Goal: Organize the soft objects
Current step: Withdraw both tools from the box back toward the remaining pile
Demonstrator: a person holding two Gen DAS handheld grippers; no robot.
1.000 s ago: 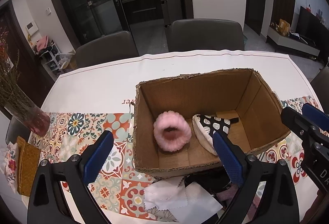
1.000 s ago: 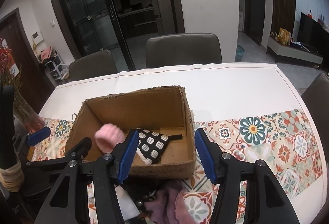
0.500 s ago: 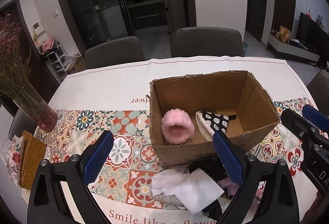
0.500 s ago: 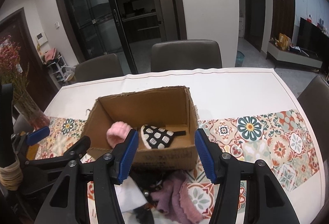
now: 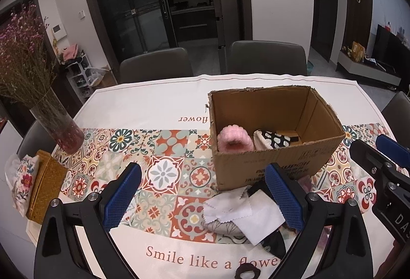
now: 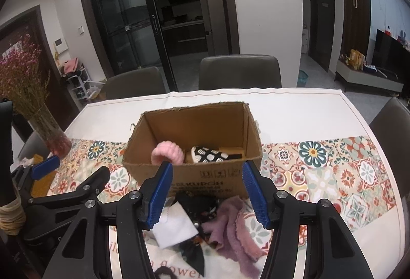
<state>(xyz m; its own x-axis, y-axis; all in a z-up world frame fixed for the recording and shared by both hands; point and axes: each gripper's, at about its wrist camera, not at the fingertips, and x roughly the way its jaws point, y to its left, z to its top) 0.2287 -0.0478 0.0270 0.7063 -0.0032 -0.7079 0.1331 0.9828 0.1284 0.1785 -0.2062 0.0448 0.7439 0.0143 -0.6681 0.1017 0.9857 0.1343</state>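
1. A cardboard box (image 5: 276, 161) sits right of centre in the left wrist view, open at the top. Inside it lie a fluffy pink scrunchie (image 5: 234, 139) on the left and a black-and-white patterned fabric piece (image 5: 275, 138) just beside it on the right.
2. A small heap of soft things waits on the bench just in front of the box, low in both views: a white cloth with a zigzag edge (image 5: 246, 215), a mauve knitted cloth (image 6: 232, 225) and dark fabric (image 6: 197, 204) tangled between them. A dark hair tie (image 5: 247, 274) lies at the bottom edge of the left wrist view.
3. The left gripper (image 5: 202, 199) has its jaws spread wide with nothing between them, hanging above the patterned tablecloth (image 5: 164, 148).
4. The right gripper (image 6: 207, 194) has its jaws parted about halfway and empty, framing the heap from above.
5. Judged step: two items are already boxed, and both grippers seem to be between items, placed to choose the next one from the heap.
6. The next move probably calls for lowering one gripper onto a single piece, likely the mauve cloth or the white cloth, and pinching a raised fold so the tangled pieces do not come along.
7. Further out, a glass vase of dried pink flowers (image 5: 55, 125) stands at the left, with a woven tissue box (image 5: 44, 192) below it.
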